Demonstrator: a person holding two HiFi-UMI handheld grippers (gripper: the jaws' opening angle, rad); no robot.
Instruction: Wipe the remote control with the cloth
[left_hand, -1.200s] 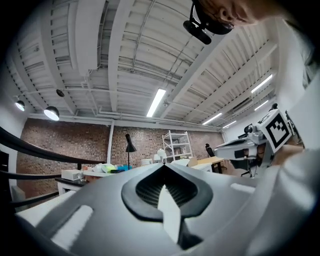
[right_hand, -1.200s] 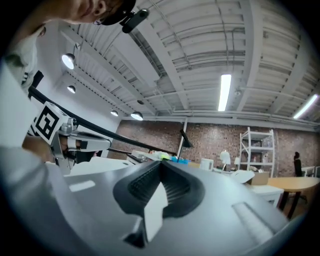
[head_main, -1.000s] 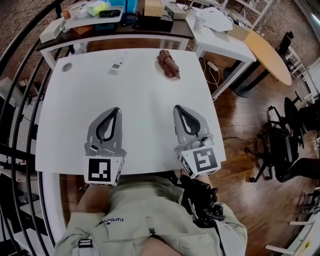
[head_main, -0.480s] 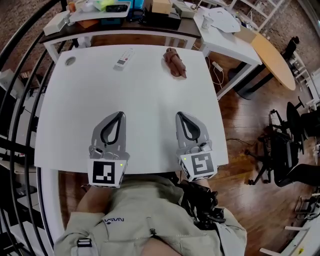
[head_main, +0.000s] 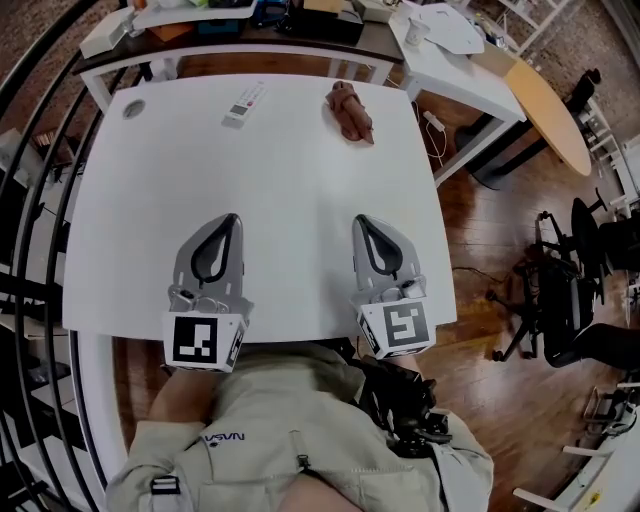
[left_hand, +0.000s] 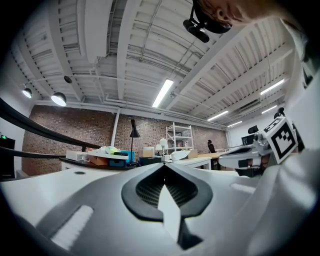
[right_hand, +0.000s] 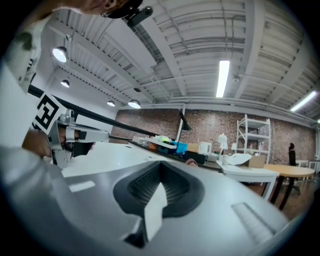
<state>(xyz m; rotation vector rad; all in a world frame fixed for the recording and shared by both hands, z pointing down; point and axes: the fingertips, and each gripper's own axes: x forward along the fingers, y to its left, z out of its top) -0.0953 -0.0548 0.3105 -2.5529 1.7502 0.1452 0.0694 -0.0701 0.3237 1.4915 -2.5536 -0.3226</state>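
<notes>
A white remote control (head_main: 245, 103) lies at the far side of the white table (head_main: 280, 180), left of centre. A crumpled brown cloth (head_main: 351, 111) rests to its right, also near the far edge. My left gripper (head_main: 231, 217) sits over the table's near part, shut and empty, its tips pointing at the far side. My right gripper (head_main: 360, 219) is beside it on the right, likewise shut with nothing in it. Both grippers stay well short of the remote and the cloth. In the right gripper view the cloth (right_hand: 191, 162) peeks just above the closed jaws.
A dark desk (head_main: 230, 25) with boxes and clutter stands behind the table. A second white table (head_main: 450, 70) and a round wooden table (head_main: 545, 110) are at the right, with black office chairs (head_main: 575, 300) on the wood floor. A curved black railing (head_main: 35, 200) runs along the left.
Both grippers have sunk a little toward the table. The head camera has tilted, so the remote and cloth sit higher in the picture.
</notes>
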